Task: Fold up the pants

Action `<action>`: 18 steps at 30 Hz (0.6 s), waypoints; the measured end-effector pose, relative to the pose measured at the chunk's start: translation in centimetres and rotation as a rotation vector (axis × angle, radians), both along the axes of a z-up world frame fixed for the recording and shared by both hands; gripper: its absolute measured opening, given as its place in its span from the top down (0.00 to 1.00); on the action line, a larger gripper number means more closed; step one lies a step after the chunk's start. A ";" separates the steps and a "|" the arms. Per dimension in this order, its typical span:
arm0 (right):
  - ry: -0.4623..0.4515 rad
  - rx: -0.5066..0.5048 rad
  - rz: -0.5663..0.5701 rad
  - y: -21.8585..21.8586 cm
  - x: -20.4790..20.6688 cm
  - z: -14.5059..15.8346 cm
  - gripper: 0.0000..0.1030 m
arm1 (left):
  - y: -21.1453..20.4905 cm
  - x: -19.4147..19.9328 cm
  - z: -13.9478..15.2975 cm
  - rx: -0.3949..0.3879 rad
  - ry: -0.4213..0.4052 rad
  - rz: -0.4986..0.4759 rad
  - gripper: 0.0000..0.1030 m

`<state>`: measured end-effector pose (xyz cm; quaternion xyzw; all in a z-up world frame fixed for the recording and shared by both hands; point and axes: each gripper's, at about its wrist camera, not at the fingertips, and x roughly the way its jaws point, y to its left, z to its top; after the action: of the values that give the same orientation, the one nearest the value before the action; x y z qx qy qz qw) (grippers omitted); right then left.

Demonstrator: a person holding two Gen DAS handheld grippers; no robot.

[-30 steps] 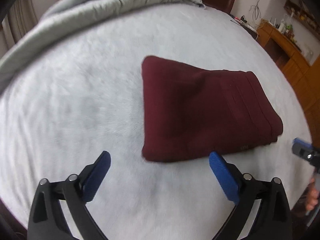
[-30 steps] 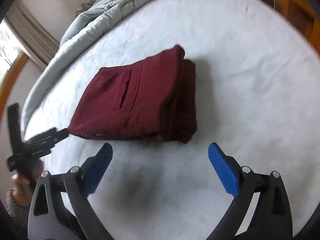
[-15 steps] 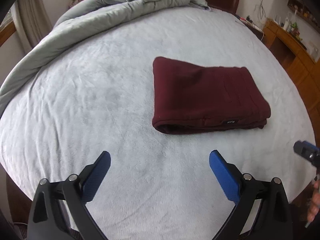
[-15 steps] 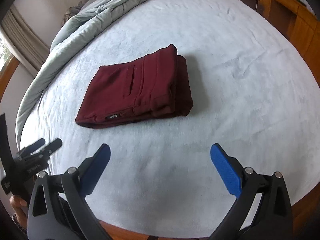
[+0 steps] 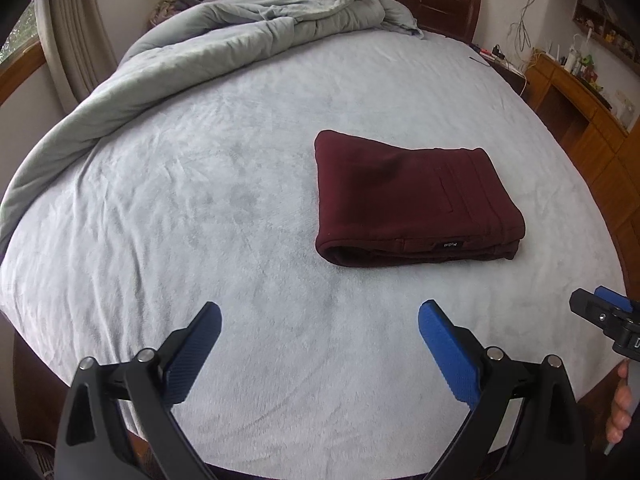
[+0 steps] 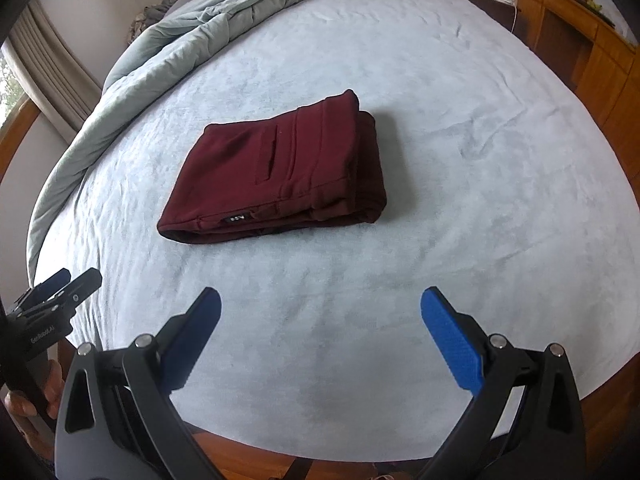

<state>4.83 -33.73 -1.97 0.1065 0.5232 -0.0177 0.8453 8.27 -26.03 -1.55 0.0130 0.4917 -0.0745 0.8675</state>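
Observation:
The dark red pants (image 5: 412, 196) lie folded into a compact rectangle on the light blue bed cover (image 5: 224, 216), with a small black label on the near edge. They also show in the right wrist view (image 6: 280, 168). My left gripper (image 5: 319, 320) is open and empty, held back near the bed's front edge, well short of the pants. My right gripper (image 6: 320, 312) is open and empty, also back from the pants. The right gripper shows at the right edge of the left wrist view (image 5: 604, 316); the left one shows at the left edge of the right wrist view (image 6: 56, 292).
A grey-green duvet (image 5: 224, 48) is bunched along the far left of the bed. A dark wooden headboard (image 5: 440, 0) stands behind. Wooden cabinets (image 5: 580, 120) line the right side. A curtain (image 5: 68, 40) hangs at the left.
Both grippers have drawn back and up from the folded pants, so the pants look smaller and farther away. The pants have not moved on the bed.

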 end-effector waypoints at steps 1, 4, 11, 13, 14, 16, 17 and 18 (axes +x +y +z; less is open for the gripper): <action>0.002 0.003 0.002 0.2 0.0 0.0 0.03 | 0.0 -0.1 0.1 0.000 -0.003 -0.001 0.04; 0.009 0.009 -0.001 0.5 0.1 0.2 0.03 | 0.0 -0.5 0.6 0.011 -0.020 -0.001 0.04; 0.019 -0.001 -0.002 0.8 0.4 0.4 0.03 | -0.2 -0.6 0.9 0.029 -0.030 0.001 0.04; 0.019 -0.003 -0.001 0.8 0.4 0.3 0.03 | -0.2 -0.5 0.9 0.034 -0.032 0.004 0.04; 0.020 -0.005 -0.004 0.9 0.3 0.3 0.03 | -0.3 -0.4 0.9 0.035 -0.033 0.003 0.04; 0.025 -0.013 -0.012 0.8 0.3 0.1 0.03 | -0.4 -0.3 0.8 0.039 -0.031 0.002 0.04; 0.027 -0.011 -0.012 0.8 0.3 -0.1 0.03 | -0.5 -0.2 0.7 0.041 -0.029 0.001 0.04; 0.030 -0.007 -0.010 0.6 0.5 -0.3 0.03 | -0.6 -0.1 0.6 0.043 -0.027 -0.001 0.04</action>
<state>5.28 -33.10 -2.24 0.1058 0.5354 -0.0255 0.8376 8.19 -26.58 -0.94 0.0326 0.4816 -0.0641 0.8734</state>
